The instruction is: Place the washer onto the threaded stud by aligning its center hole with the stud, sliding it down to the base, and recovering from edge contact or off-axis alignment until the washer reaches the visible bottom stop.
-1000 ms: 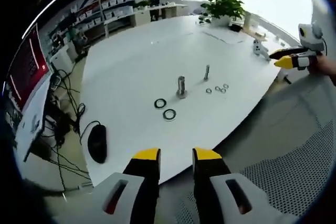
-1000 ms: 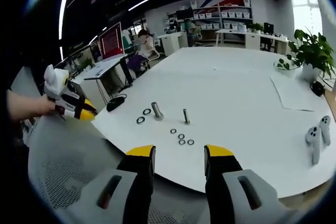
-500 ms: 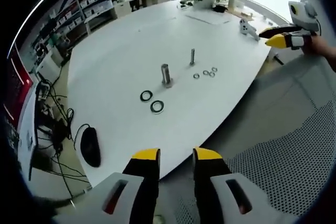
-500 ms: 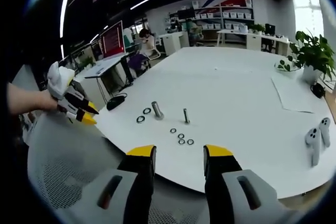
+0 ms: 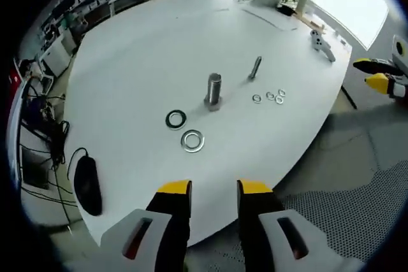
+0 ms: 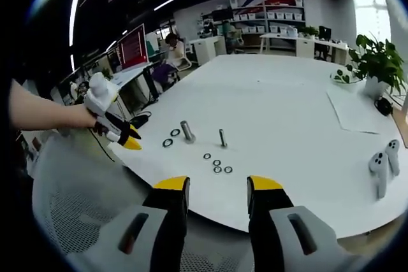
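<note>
- The left gripper point(image 5: 213, 187), its yellow-tipped black jaws parted with nothing between them, hangs over the near edge of the white oval table point(image 5: 140, 49), seemingly lined up for a pick.
- Nearest it lies the large shiny steel washer point(image 5: 192, 141), flat and free, with a darker ring-shaped washer point(image 5: 176, 119) just beside it; laid apart, either can be lifted singly.
- Beyond stands the thick upright steel threaded stud point(image 5: 213, 90), bare, so nothing has been threaded on yet.
- Farther off, a thin slender bolt point(image 5: 254, 68) stands by three small washers point(image 5: 270, 97).
- The right gripper point(image 6: 210, 189), likewise spread and empty, waits off the table.
- A black computer mouse point(image 5: 87, 184) sits aside.
</note>
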`<action>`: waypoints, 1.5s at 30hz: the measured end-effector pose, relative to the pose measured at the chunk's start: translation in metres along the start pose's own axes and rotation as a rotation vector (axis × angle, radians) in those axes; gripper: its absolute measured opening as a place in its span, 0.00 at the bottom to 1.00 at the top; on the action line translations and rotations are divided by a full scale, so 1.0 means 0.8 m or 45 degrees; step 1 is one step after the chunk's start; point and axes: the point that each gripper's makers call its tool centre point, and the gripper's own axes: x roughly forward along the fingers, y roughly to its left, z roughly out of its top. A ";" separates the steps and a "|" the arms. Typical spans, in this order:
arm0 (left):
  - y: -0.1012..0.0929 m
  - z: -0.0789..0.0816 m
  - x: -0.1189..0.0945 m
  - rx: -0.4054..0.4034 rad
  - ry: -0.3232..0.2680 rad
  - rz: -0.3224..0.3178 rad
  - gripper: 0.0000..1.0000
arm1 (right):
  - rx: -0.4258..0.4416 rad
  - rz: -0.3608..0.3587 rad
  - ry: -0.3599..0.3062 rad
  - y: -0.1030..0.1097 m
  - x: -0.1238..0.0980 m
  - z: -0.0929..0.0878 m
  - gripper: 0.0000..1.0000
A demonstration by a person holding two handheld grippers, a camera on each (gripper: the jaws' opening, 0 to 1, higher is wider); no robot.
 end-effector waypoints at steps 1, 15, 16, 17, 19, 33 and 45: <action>0.000 0.003 0.007 -0.023 0.010 -0.016 0.27 | 0.001 0.000 -0.002 0.000 0.000 0.000 0.38; 0.013 0.020 0.060 -0.160 0.144 -0.043 0.30 | 0.020 -0.007 -0.010 -0.004 0.000 0.001 0.38; 0.022 0.024 0.063 -0.187 0.129 -0.027 0.29 | 0.025 -0.010 -0.015 -0.005 -0.001 0.002 0.38; 0.027 0.026 0.065 -0.175 0.124 -0.013 0.29 | 0.027 -0.011 -0.018 -0.005 -0.001 0.002 0.38; 0.031 0.028 0.067 -0.151 0.134 0.007 0.29 | 0.030 -0.012 -0.018 -0.005 -0.001 0.002 0.38; 0.039 0.034 0.091 -0.043 0.196 0.059 0.29 | 0.023 -0.012 -0.019 -0.005 -0.001 0.002 0.37; 0.041 0.033 0.090 0.006 0.237 0.093 0.22 | 0.028 -0.013 -0.024 -0.005 -0.001 0.004 0.37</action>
